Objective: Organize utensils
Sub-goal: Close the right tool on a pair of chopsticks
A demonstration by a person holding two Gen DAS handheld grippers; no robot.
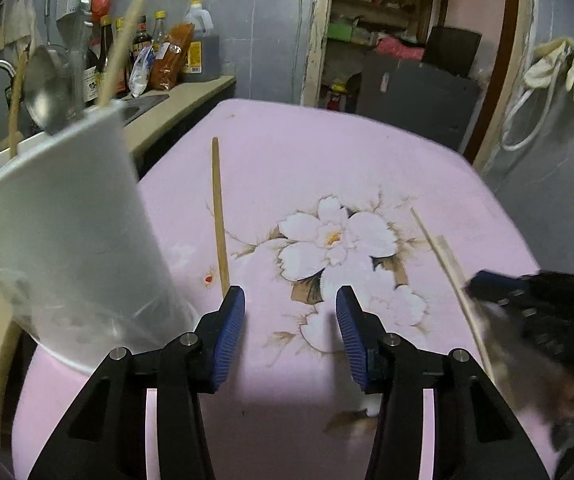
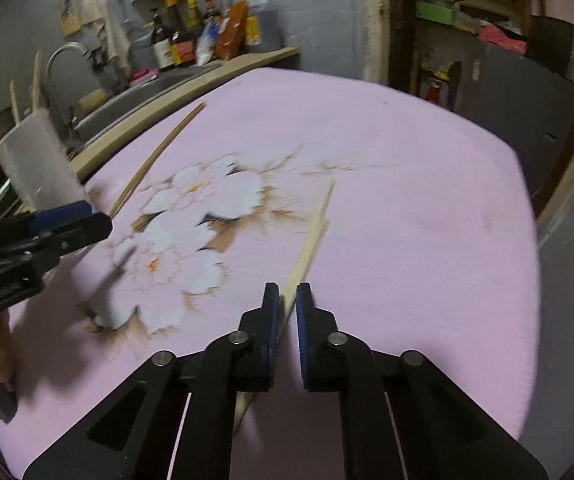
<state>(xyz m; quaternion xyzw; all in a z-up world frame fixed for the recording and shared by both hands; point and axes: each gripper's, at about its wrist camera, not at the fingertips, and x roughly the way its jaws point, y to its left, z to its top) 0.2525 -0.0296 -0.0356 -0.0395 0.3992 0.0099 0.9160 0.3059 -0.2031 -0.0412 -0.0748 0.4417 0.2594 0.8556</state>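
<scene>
**Op:** My right gripper (image 2: 287, 304) is clenched on the pale chopstick (image 2: 314, 232) near its close end. The rest of the stick runs out ahead across the pink flowered tablecloth (image 2: 407, 200). It looks low to the cloth; I cannot tell whether it has lifted clear.

**Obs:** And the left?

**Op:** My left gripper (image 1: 291, 308) is released, pads part-way apart, nothing between them. It hangs over the printed flower. The darker chopstick (image 1: 219, 216) lies flat on the cloth, its near end just beside the left pad.

**Obs:** Where is the holder?

**Op:** The white utensil cup (image 1: 71, 220) stands at the table's left edge, close to my left gripper. A metal ladle (image 1: 45, 88) and a pale chopstick already stand in it.

**Obs:** Step in hand?

**Op:** Pick-up of the pale chopstick, I judge. One more stick is left after it.

**Obs:** Next move?

**Op:** Raise the stick, tip it upright, carry it across past the left gripper, drop it end-first into the cup. The grip is near one end, so the long free end may swing; keep it clear of the ladle handle.
</scene>
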